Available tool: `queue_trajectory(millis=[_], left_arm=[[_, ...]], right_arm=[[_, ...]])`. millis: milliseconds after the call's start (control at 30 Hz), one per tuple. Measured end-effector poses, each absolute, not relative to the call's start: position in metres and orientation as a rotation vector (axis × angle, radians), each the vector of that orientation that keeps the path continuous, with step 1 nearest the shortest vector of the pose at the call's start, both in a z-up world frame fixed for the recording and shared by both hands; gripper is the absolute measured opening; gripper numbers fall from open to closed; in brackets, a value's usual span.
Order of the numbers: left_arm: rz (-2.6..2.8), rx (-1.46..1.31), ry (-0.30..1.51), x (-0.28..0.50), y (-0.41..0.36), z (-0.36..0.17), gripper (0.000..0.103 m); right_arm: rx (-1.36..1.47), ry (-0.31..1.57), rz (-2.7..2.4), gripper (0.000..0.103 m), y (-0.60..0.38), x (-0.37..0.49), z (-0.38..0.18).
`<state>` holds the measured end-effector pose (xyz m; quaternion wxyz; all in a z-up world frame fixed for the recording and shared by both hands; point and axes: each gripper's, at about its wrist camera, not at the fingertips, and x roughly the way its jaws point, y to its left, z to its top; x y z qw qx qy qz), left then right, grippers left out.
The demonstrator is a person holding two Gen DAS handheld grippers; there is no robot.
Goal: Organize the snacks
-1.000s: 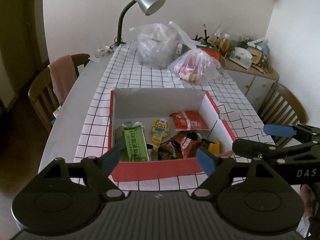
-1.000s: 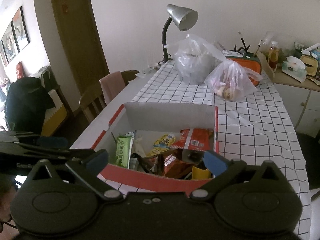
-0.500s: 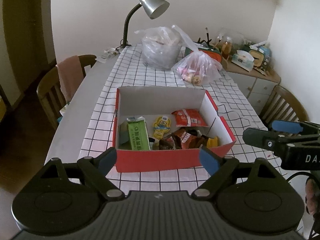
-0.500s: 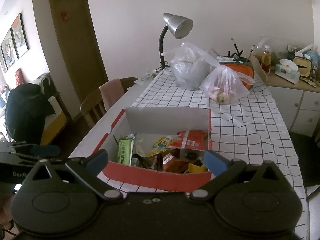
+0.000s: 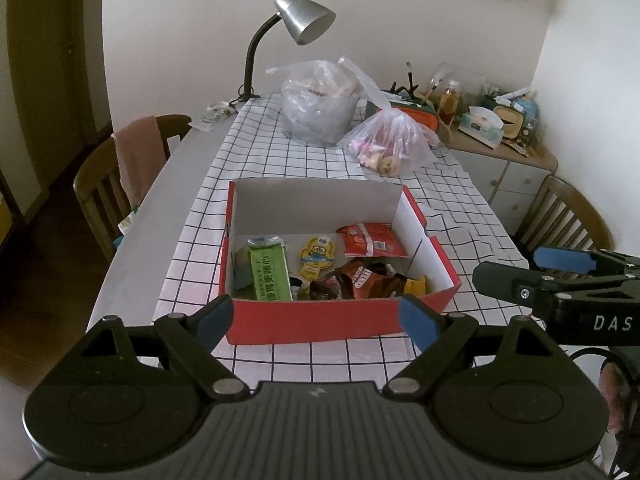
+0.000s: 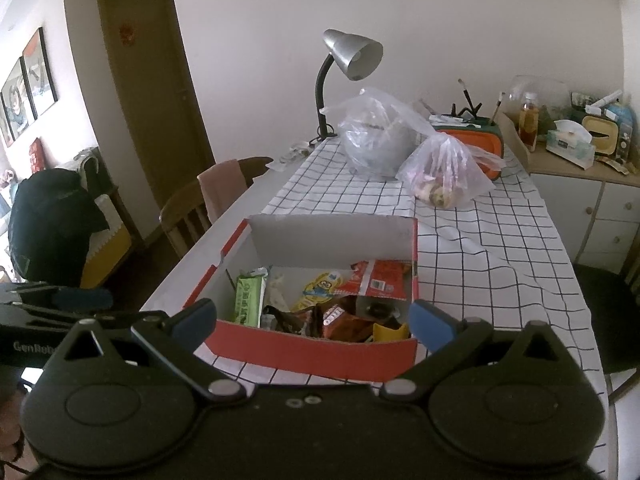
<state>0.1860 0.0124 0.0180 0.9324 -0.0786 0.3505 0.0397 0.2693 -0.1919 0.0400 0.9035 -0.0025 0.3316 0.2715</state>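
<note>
A red box (image 5: 320, 320) is sitting on the checked cloth (image 5: 320, 152) near the bench's near edge, lid off, with the snacks lying inside it. A green pack (image 5: 269, 276) is lying along the box's left wall, a yellow pack (image 5: 316, 256) at the middle, a red pack (image 5: 370, 240) toward the far right corner, and brown wrappers (image 5: 360, 280) are piling against the near wall.

The left gripper (image 5: 316, 318) is hovering just short of the box's near wall, its jaws standing wide with nothing between them. The right gripper (image 6: 314, 320) is hovering the same way over the near wall, jaws wide and gripping nothing. Neither is touching the box.

Toward the bench's far edge, two clear bags (image 5: 320, 112) are resting on the cloth, the smaller one nearer the right edge. A lamp (image 5: 304, 20) is standing at the far left corner, and a chair (image 5: 120, 168) with a pink cloth over its back is standing beside the left edge.
</note>
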Motion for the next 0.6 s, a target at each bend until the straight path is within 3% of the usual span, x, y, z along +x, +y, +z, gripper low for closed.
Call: queue_trajectory(millis=[600], left_arm=[[0.085,-0.162,0.716,0.1849,0.0095,0.0176,0.090]], right_arm=[[0.010,0.697,0.578,0.103,-0.1960,0.2684,0.0398]])
